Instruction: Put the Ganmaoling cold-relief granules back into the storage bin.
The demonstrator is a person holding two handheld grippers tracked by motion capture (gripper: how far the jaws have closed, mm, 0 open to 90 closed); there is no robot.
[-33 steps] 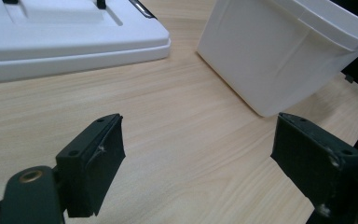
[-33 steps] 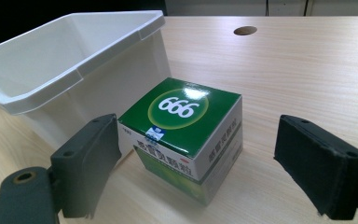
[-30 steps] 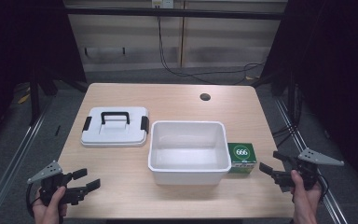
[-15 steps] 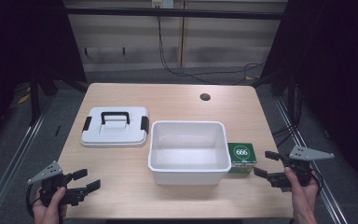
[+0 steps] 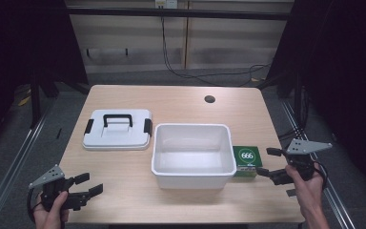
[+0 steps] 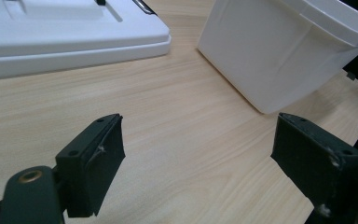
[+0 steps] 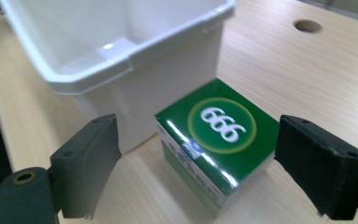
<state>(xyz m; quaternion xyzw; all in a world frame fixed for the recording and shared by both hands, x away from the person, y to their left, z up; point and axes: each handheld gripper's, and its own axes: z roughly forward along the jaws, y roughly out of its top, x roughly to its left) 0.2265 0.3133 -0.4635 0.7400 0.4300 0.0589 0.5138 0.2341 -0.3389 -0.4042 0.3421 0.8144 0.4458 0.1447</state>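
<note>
A white plastic bin (image 5: 192, 153) sits at the centre of the wooden counter (image 5: 181, 102), open side up and with nothing in it. Its white lid (image 5: 117, 129), with a black handle and black side clips, lies flat at about 10 o'clock from the bin, just beside its corner. A green box marked "666" (image 5: 247, 161) stands at 3 o'clock from the bin, close against its wall.

The right gripper (image 5: 270, 162) is held at 3 o'clock from the green box, jaws spread wide and level with it; in the right gripper view the green box (image 7: 219, 140) lies ahead, between the two jaws, untouched.

The left gripper (image 5: 88, 184) hovers at 8 o'clock from the bin, jaws apart over bare counter, holding nothing.
</note>
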